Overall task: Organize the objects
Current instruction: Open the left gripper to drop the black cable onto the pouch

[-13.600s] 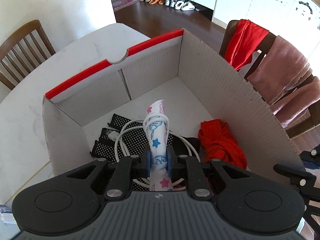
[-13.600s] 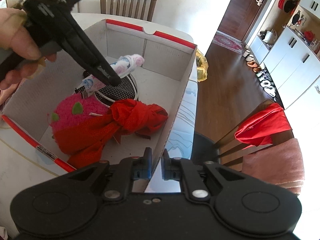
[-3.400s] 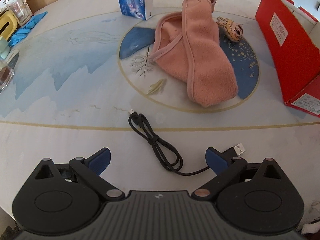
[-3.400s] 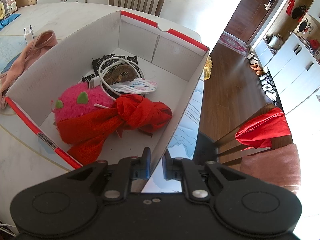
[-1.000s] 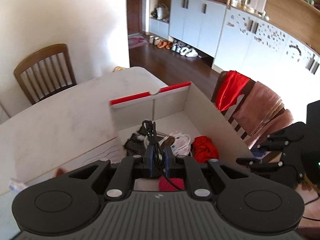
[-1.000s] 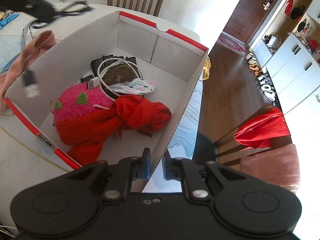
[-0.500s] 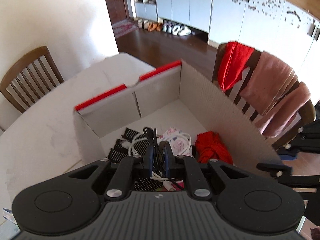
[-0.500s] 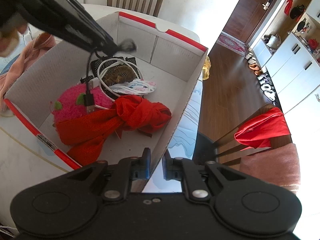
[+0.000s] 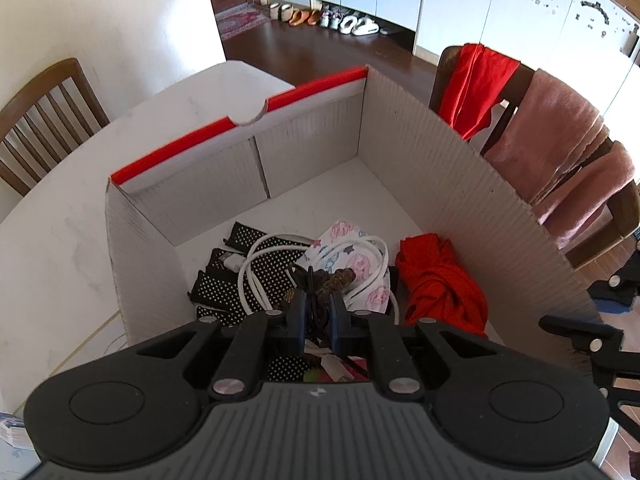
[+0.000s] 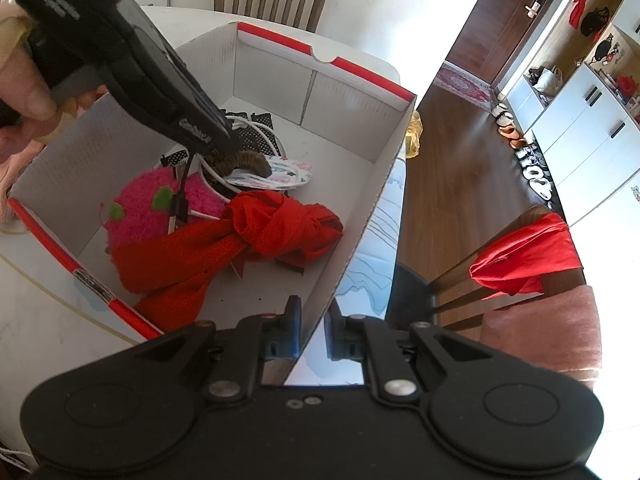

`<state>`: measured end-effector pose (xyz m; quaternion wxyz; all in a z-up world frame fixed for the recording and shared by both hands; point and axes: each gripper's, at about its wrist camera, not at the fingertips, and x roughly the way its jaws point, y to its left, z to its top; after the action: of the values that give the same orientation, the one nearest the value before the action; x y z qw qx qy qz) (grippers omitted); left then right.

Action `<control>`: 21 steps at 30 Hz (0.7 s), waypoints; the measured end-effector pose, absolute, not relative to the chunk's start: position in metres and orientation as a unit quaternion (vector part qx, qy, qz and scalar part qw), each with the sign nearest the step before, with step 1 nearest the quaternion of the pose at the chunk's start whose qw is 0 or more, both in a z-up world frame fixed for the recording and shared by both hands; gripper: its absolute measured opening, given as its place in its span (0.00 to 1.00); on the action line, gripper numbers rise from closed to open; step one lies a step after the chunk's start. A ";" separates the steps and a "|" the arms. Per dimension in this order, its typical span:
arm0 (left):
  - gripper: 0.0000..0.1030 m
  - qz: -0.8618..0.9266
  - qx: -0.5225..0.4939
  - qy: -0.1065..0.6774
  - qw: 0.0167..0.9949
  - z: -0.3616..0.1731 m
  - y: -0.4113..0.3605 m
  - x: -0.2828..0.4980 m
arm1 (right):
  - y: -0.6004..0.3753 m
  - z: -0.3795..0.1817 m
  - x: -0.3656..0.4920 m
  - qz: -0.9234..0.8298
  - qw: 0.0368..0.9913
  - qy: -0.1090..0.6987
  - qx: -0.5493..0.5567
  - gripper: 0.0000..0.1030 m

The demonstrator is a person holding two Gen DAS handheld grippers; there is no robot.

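I'm holding the black cable point(image 10: 179, 200) pinched in my left gripper point(image 9: 316, 312) over the box point(image 10: 360, 208), its plug dangling onto the pink plush point(image 10: 148, 200); release isn't done. My right gripper point(image 10: 310, 330) is clamping the box wall. The box is holding several items, and whether more remain outside I can't tell.

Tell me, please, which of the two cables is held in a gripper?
The black cable, pinched in the left gripper and dangling over the pink plush. The white cable lies loose, coiled on the box floor.

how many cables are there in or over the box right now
2: a white cable coiled on the box floor over the dotted cloth, and a black cable hanging from the left gripper above it. More may be hidden.
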<state>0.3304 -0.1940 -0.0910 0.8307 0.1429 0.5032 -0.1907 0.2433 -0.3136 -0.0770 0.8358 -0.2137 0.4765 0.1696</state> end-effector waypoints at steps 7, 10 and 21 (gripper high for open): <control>0.11 -0.189 0.132 0.514 0.826 -0.097 -0.191 0.334 | -0.314 -0.077 0.244 0.170 0.836 0.477 -0.213 0.10; 0.14 -0.186 0.129 0.515 0.827 -0.096 -0.191 0.334 | -0.314 -0.077 0.244 0.169 0.836 0.477 -0.212 0.10; 0.30 -0.192 0.121 0.511 0.829 -0.089 -0.185 0.328 | -0.314 -0.078 0.244 0.169 0.836 0.478 -0.211 0.10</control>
<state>0.3282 -0.1854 -0.0891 0.8290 0.1208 0.5110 -0.1924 0.2440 -0.3141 -0.0782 0.8359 -0.2107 0.4778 0.1693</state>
